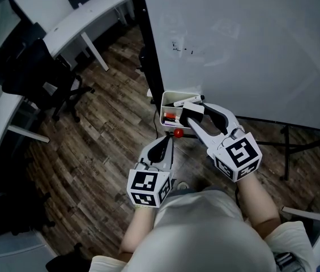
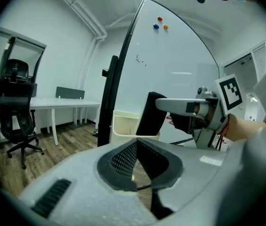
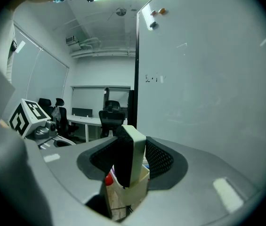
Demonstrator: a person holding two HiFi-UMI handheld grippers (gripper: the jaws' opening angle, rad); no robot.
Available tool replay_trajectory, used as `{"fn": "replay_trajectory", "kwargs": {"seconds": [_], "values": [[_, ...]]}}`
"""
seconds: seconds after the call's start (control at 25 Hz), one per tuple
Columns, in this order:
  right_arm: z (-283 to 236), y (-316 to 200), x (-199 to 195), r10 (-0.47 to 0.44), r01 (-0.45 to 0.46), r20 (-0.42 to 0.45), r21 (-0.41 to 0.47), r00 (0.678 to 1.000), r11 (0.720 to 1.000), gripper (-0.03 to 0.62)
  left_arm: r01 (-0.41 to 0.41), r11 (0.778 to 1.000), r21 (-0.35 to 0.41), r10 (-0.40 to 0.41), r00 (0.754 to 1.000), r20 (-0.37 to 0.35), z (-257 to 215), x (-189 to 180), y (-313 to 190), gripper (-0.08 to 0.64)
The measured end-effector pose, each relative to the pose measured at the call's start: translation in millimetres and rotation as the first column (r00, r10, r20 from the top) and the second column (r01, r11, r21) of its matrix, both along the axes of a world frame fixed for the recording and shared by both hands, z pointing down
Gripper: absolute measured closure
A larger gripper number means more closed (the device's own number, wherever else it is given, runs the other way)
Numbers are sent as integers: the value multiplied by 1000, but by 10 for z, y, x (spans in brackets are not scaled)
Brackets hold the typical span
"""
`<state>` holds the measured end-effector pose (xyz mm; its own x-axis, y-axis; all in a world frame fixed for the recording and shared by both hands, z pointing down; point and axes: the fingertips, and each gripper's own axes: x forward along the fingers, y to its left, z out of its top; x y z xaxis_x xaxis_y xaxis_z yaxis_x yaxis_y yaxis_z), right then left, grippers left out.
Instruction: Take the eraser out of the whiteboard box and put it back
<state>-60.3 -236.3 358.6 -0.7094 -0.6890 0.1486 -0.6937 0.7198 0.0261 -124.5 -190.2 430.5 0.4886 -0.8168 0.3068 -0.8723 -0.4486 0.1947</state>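
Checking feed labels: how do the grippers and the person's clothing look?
The left gripper and right gripper are pale grey shells with black meshed pads. Each carries a white cube with black square markers. The person wears a pale short-sleeved top.

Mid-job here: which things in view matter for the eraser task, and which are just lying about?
In the job:
eraser, clamped in the right gripper
whiteboard box

Just lying about:
markers in the box
left gripper, shut and empty
office chair
desk
magnets
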Motion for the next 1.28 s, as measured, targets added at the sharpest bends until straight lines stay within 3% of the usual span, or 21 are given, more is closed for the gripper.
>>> {"fn": "replay_trajectory", "kwargs": {"seconds": [0.6, 1.28], "values": [[-338, 257, 137, 10, -12, 29, 81, 1000, 997, 403, 40, 999, 29, -40, 999, -5, -134, 5, 122, 555], [-421, 683, 446, 13, -18, 56, 87, 998, 996, 403, 57, 998, 39, -57, 998, -9, -205, 222, 418, 554]]}}
